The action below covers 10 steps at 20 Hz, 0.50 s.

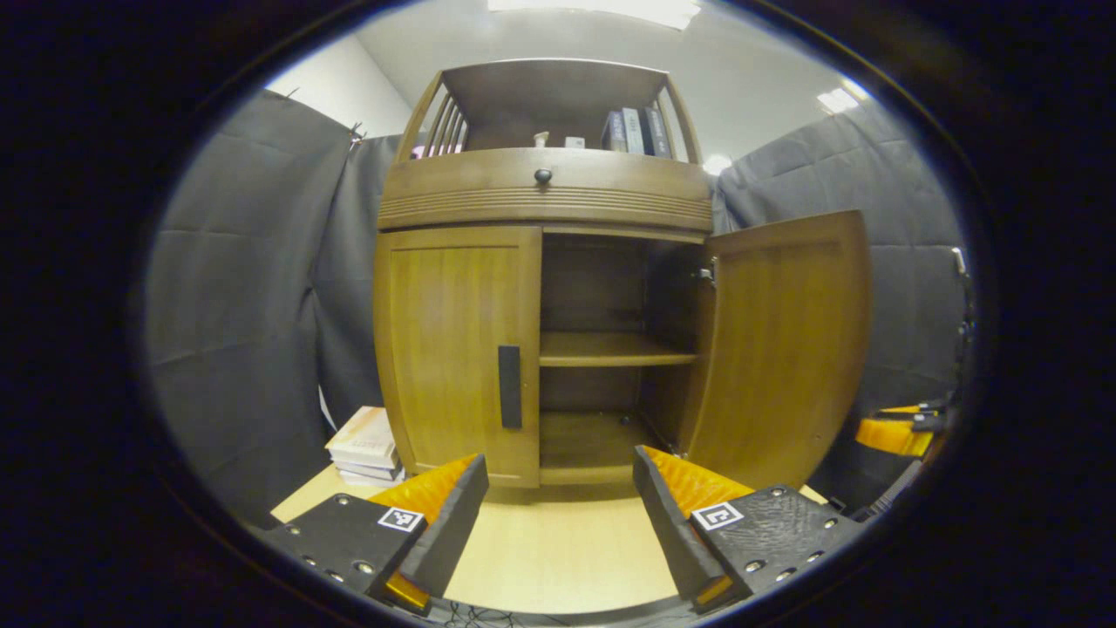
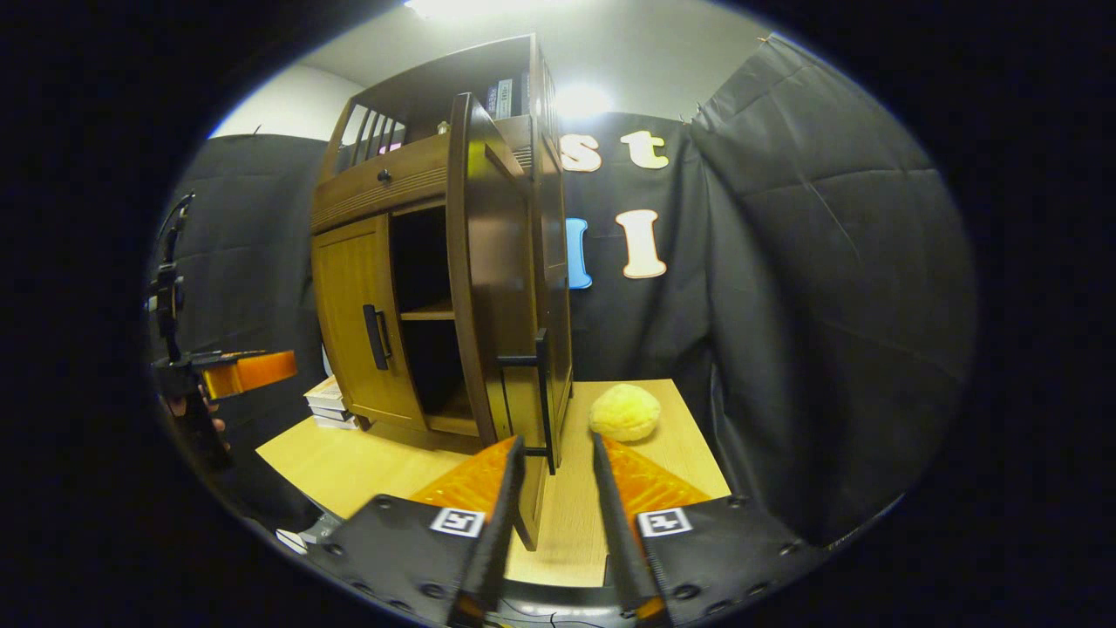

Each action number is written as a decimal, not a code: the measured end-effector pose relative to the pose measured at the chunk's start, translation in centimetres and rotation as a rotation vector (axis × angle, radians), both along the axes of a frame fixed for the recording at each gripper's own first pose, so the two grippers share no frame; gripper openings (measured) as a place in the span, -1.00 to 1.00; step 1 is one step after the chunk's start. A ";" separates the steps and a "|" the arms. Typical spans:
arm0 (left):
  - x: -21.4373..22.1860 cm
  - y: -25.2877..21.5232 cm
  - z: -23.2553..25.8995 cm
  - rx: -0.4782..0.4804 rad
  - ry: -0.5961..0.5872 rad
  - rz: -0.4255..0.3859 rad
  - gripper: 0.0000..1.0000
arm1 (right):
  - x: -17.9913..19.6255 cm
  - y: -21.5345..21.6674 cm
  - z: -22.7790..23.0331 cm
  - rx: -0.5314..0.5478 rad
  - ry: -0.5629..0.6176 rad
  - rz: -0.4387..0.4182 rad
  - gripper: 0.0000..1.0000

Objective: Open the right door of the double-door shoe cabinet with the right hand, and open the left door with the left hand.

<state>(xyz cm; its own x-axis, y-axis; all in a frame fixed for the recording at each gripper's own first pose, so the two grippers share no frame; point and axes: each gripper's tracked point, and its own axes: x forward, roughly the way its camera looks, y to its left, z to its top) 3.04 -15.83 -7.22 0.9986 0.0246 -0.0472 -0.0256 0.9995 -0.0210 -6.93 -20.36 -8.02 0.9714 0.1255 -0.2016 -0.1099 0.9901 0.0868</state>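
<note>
The shoe cabinet (image 1: 540,288) stands on the pale tabletop (image 1: 558,549), dead ahead at twelve o'clock in my left gripper view and at about ten o'clock in my right gripper view. Its right door (image 1: 780,349) is swung wide, showing a dark interior with one shelf (image 1: 610,349) across the middle; in the right gripper view that door (image 2: 488,288) is turned nearly edge-on toward me. The left door (image 1: 458,349) is shut, flush with the cabinet front, its dark vertical handle (image 1: 509,386) near the inner edge. Above the doors runs a drawer front with a small round knob (image 1: 542,175), and books (image 1: 635,131) stand in the open top shelf. A stack of books (image 1: 366,447) lies on the tabletop at the cabinet's lower left, about eight o'clock. A yellow round soft object (image 2: 624,412) sits on the tabletop beside the cabinet, at one o'clock from my right tool. My left tool (image 1: 558,515) has its fingers spread wide, clear of the cabinet and gripping nothing. My right tool (image 2: 554,497) is parted too, its fingers either side of the open door's handle (image 2: 540,392), whose lower end sits between the tips; I cannot tell whether they touch it. The other tool (image 2: 248,371) shows at nine o'clock in the right gripper view.
</note>
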 end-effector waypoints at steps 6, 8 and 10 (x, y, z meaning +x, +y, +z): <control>5.1 2.6 1.2 0.055 -0.058 -0.022 0.92 | -2.1 1.9 -0.4 -0.029 0.036 -0.151 0.94; 6.6 3.2 1.2 0.067 -0.063 -0.028 0.92 | -2.6 2.7 -0.7 -0.047 0.053 -0.188 0.95; 7.8 3.6 1.2 0.071 -0.074 -0.027 0.92 | -3.0 3.2 -1.1 -0.069 0.077 -0.225 0.95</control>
<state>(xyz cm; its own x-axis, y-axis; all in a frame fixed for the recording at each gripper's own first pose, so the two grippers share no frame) 10.86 -12.21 -6.02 0.9996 -0.0019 0.0278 0.0005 0.9988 0.0493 -9.88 -17.11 -9.08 0.9548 -0.1093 -0.2764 0.1188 0.9928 0.0177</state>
